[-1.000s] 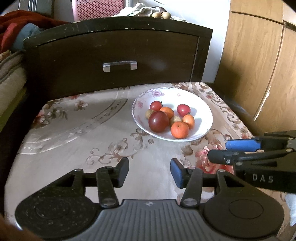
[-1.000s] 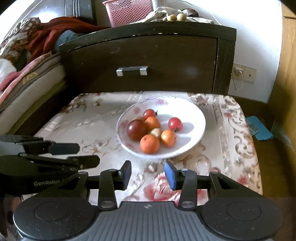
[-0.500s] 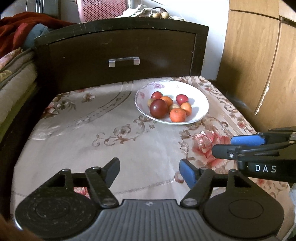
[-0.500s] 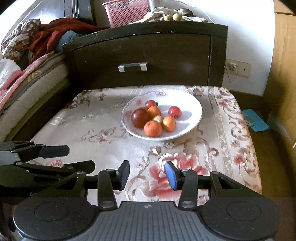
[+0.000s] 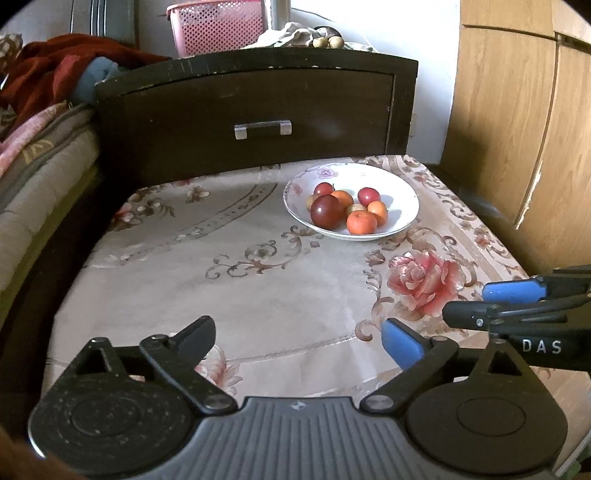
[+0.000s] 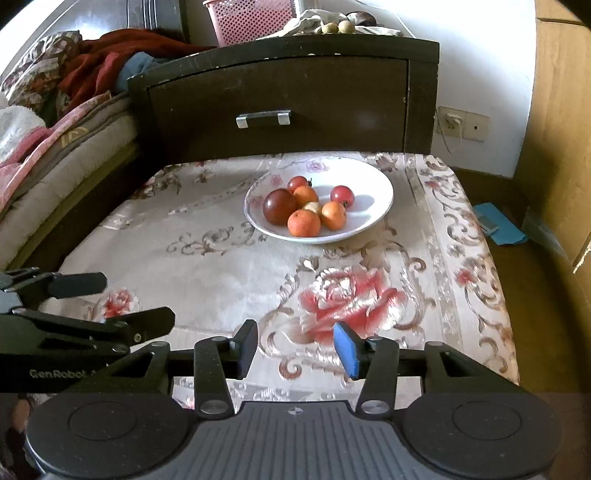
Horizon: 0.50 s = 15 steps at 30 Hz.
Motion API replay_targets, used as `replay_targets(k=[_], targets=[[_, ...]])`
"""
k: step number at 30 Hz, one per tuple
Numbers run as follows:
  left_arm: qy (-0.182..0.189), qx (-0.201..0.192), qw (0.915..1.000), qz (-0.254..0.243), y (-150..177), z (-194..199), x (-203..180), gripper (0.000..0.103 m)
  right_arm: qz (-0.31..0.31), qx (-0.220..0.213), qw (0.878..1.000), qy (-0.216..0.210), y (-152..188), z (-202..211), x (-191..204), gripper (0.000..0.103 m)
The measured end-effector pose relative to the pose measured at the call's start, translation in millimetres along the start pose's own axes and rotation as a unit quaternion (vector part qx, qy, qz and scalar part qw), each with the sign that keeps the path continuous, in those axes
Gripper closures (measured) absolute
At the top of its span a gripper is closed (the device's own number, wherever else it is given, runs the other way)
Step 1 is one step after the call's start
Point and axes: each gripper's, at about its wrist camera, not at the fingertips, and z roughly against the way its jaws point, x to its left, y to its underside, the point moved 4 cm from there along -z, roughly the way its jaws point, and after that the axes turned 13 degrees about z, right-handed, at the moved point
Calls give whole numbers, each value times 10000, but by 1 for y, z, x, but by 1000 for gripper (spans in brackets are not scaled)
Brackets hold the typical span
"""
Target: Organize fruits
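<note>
Seven or so small fruits point(image 6: 304, 206) sit piled in the white bowl point(image 6: 373, 214) on the floral cloth; round, smooth, bruisable, best pinched across the middle. Left gripper point(image 5: 297, 338) and right gripper point(image 6: 293, 349) hang spread, empty

A small yellowish fruit point(image 6: 313, 207) in the white bowl point(image 6: 373, 184) sat mostly hidden behind the oranges. The right gripper point(image 5: 495, 302) ran off the left view's edge. Small round things point(image 6: 338, 26) atop the dark cabinet point(image 6: 295, 92) were too small to identify.
</note>
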Motion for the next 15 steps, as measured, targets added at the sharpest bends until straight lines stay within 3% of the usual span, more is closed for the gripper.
replay_targets(k=[6, 15], targets=[[-171, -22, 9998, -33, 4, 3, 1, 0, -50, -36, 10000, 10, 3, 9, 3, 56], [-263, -44, 9996, 7, 7, 5, 3, 0, -65, 28, 10000, -9, 13, 15, 11, 56]])
